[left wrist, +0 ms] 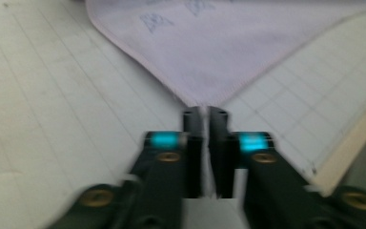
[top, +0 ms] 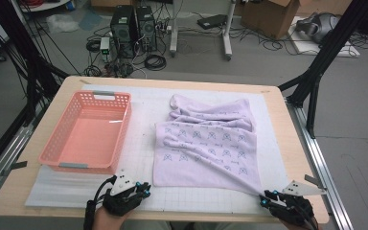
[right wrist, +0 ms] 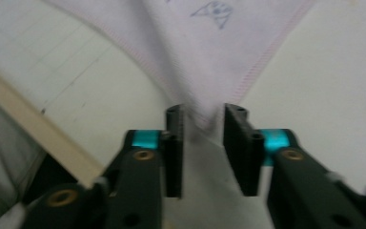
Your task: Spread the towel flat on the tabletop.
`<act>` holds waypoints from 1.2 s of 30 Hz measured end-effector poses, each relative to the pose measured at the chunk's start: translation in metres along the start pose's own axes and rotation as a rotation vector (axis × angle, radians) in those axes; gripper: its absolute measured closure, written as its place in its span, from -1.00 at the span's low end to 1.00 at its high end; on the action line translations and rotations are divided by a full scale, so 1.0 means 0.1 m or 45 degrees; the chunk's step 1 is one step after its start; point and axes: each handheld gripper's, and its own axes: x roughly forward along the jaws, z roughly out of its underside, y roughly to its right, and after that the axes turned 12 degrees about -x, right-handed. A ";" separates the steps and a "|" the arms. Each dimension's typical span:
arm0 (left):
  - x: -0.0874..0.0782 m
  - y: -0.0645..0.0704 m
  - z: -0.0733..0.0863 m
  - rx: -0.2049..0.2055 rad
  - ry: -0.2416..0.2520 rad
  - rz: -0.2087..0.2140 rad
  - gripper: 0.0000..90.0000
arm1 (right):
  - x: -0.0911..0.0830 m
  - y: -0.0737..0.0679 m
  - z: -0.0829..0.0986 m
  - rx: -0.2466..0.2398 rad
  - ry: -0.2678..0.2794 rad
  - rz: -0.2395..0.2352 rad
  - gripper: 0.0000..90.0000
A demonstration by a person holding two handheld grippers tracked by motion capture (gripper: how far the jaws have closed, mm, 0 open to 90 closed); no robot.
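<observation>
High view: at the desk's nine o'clock side sits a salmon-pink perforated plastic basket (top: 87,132), its long axis running from six to twelve o'clock, on a white gridded mat (top: 143,129) that covers most of the pale wooden desk (top: 273,98). Just below the basket, at about seven o'clock, the left gripper (top: 143,188) rests low over the mat, pointing toward two o'clock at the near left corner of the cloth. In the left gripper view its jaws stand almost together with only a thin slit between them, and the cloth's corner tip meets their ends; whether the tip is pinched I cannot tell.

At the desk's centre lies a lilac rectangular towel with a small printed pattern (top: 206,143), folded over itself, its long axis running roughly six to twelve o'clock, with the far end bunched in loose folds at twelve o'clock. Its near right corner is drawn out into a taut point aimed at five o'clock, a crease running from the towel's middle to that point.

At five o'clock the right gripper (top: 263,197) meets that stretched corner near the desk's near edge. In the right gripper view its jaws stand apart with a clear gap, the towel corner (right wrist: 205,62) hanging into the gap, closer to the left jaw; the picture is blurred there.
</observation>
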 end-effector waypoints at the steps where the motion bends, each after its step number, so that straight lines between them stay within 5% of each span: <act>1: 0.03 -0.01 -0.02 -0.024 0.014 0.011 0.44 | -0.02 0.02 -0.01 0.025 0.033 0.019 0.37; 4: 0.15 -0.02 -0.10 -0.038 0.002 -0.006 0.18 | -0.05 0.06 -0.04 0.065 0.113 0.077 0.37; 7: 0.29 -0.06 -0.17 -0.044 -0.017 -0.038 0.12 | -0.01 0.10 -0.09 0.078 0.139 0.119 0.37; 11: 0.42 -0.09 -0.25 -0.089 -0.034 -0.048 0.08 | 0.00 0.13 -0.15 0.132 0.243 0.080 0.36; 16: 0.50 -0.05 -0.24 -0.055 -0.054 -0.076 0.02 | -0.14 0.14 -0.21 0.081 0.325 0.153 0.27; 20: 0.49 0.00 -0.19 0.032 -0.027 -0.149 0.25 | -0.06 0.21 -0.16 0.098 0.239 0.166 0.21; 25: 0.47 0.02 -0.17 0.073 -0.038 -0.106 0.91 | 0.11 0.27 -0.16 0.108 0.159 0.164 0.20; 31: 0.40 -0.04 -0.16 -0.014 -0.065 -0.041 0.94 | 0.33 0.24 -0.16 0.075 0.045 0.132 0.38; 32: 0.38 -0.05 -0.15 -0.021 -0.076 -0.029 0.95 | 0.33 0.21 -0.16 0.062 0.045 0.153 0.49; 34: 0.34 -0.06 -0.14 -0.026 -0.083 -0.020 0.95 | 0.30 0.21 -0.17 0.036 0.029 0.085 0.86; 36: 0.32 -0.06 -0.12 -0.015 -0.087 -0.012 0.95 | 0.28 0.16 -0.17 -0.035 0.016 0.086 0.93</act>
